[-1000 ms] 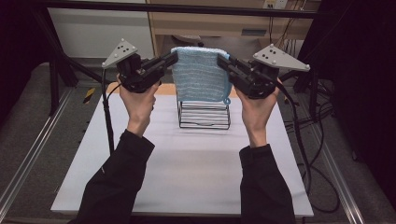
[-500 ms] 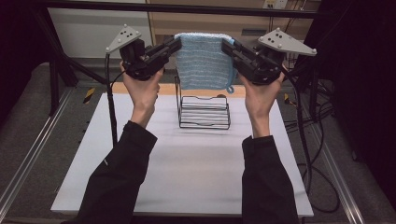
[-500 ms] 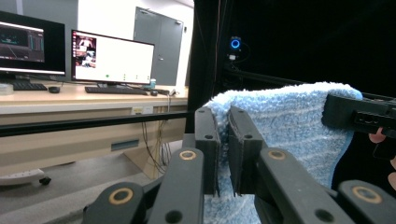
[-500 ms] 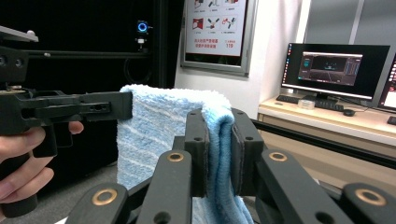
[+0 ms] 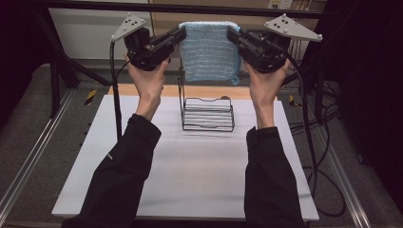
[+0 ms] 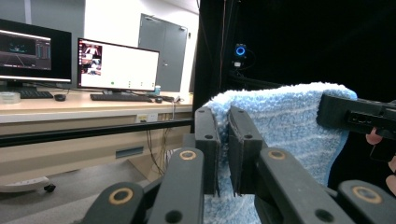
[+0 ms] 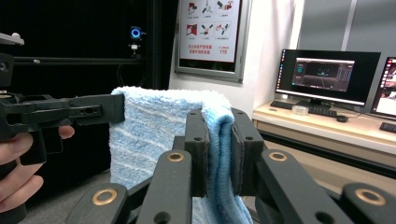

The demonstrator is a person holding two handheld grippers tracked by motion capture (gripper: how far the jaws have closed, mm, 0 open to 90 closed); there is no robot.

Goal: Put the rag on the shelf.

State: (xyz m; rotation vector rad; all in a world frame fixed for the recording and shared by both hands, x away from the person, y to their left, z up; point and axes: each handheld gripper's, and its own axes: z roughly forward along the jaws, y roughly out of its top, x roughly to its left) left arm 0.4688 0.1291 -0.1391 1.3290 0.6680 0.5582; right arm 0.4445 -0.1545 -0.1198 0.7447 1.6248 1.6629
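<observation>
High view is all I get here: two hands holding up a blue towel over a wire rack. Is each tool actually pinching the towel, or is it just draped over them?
Observer: Pinching. In the left gripper view, the left gripper has its two black jaws closed on the edge of the blue towel.
Operator: And the other side?
Observer: Same. In the right gripper view, the right gripper clamps a folded corner of the towel between its jaws.
Operator: What is behind the towel? My view stops at the frame.
Observer: A desk with lit monitors and a keyboard.
Operator: Anything on the wall?
Observer: A poster with small pictures, seen past the right gripper.
</observation>
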